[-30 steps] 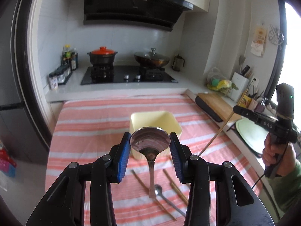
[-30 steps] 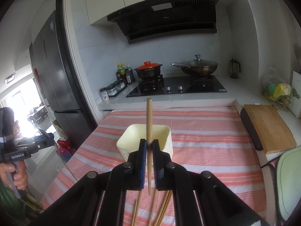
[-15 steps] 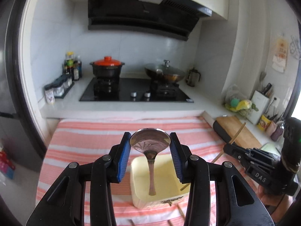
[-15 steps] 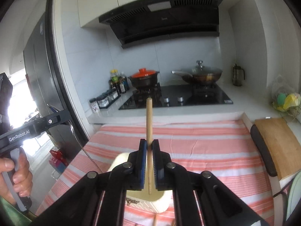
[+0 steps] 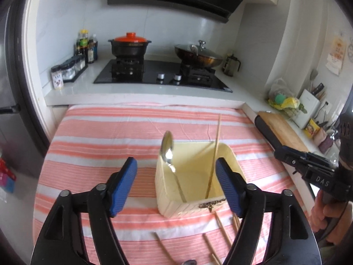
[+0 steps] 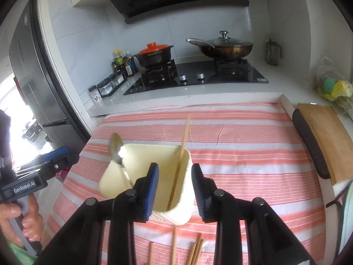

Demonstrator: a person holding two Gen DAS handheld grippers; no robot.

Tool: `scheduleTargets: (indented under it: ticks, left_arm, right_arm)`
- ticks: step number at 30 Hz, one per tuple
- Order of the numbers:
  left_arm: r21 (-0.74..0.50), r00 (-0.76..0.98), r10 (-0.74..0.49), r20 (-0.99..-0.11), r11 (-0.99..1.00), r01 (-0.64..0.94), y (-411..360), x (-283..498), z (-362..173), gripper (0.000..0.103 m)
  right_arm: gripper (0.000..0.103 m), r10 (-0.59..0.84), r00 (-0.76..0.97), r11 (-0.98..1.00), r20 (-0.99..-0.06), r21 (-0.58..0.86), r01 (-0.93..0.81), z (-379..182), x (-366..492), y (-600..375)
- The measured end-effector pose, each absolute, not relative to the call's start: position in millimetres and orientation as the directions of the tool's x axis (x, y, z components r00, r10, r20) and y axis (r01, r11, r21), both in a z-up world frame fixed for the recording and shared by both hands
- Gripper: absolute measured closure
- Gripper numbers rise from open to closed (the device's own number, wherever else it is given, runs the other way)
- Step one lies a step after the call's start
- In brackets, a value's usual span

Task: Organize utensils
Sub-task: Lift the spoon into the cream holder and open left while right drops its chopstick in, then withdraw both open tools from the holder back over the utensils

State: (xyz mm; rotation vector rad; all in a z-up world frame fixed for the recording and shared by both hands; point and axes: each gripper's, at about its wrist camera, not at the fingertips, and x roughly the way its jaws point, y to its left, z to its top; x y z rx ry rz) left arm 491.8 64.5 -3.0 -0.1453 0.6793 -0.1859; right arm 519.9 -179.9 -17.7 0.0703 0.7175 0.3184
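Observation:
A cream plastic container (image 5: 231, 156) (image 6: 185, 201) stands on the striped cloth. A metal spoon (image 5: 167, 149) (image 6: 116, 148) leans in its left side, bowl up. A wooden chopstick (image 5: 215, 154) (image 6: 182, 152) leans in its right side. My left gripper (image 5: 176, 181) hangs just short of the container, jaws opening wide, nothing between the pads. My right gripper (image 6: 175, 183) is over the container's near rim, jaws opening, the chopstick free between them and untouched. More chopsticks (image 5: 220, 234) (image 6: 194, 251) and another spoon (image 5: 188, 262) lie on the cloth in front.
The striped cloth (image 5: 110, 137) covers the table. A wooden cutting board (image 5: 280, 130) (image 6: 324, 137) lies at its right edge. Behind are a hob (image 5: 163, 75) with a red-lidded pot (image 5: 130, 46) and a wok (image 5: 198, 55). A hand (image 6: 28, 216) grips the left tool's handle.
Both grippers came forward and down over the container and opened. The spoon left the left gripper and the chopstick left the right; both now lean inside the container.

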Motion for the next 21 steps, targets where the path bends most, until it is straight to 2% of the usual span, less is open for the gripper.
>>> scheduleTargets:
  ticks: [2, 3, 4, 5, 9, 16, 21]
  left_arm:
    - [-0.17, 0.795, -0.204, -0.572, 0.977, 0.128, 76.2, 453.4, 9.9, 0.008]
    - [-0.159, 0.808, -0.195, -0.557, 0.979, 0.127, 81.8, 433.8, 12.6, 0.006]
    - [-0.147, 0.818, -0.185, -0.545, 0.981, 0.123, 87.1, 413.4, 12.8, 0.005]
    - [-0.141, 0.823, -0.177, -0.54, 0.983, 0.119, 92.0, 394.5, 10.8, 0.005]
    - [-0.132, 0.818, -0.159, -0.552, 0.986, 0.103, 97.7, 323.8, -18.1, 0.005]
    - [-0.095, 0.757, -0.049, -0.652, 0.995, -0.018, 75.1, 239.5, -104.3, 0.005]
    - [-0.129, 0.7, -0.099, -0.707, 0.992, 0.01, 51.4, 209.1, -137.9, 0.005]
  right_arm:
    - [0.07, 0.31, 0.732, 0.948, -0.607, 0.138, -0.287, 2.2, 491.1, -187.2]
    - [0.066, 0.305, 0.746, 0.949, -0.592, 0.119, -0.293, 11.0, 473.3, -192.1]
    - [0.06, 0.303, 0.758, 0.948, -0.578, 0.102, -0.301, 18.1, 454.6, -197.0]
    - [0.057, 0.304, 0.767, 0.946, -0.564, 0.086, -0.312, 22.5, 435.5, -201.9]
    - [0.055, 0.26, 0.815, 0.955, -0.517, 0.012, -0.297, 18.2, 356.8, -221.1]
    - [0.055, 0.12, 0.876, 0.988, -0.467, -0.029, -0.15, -55.4, 242.8, -236.1]
    - [0.055, 0.078, 0.848, 0.995, -0.525, -0.013, -0.099, -116.0, 195.5, -238.2]
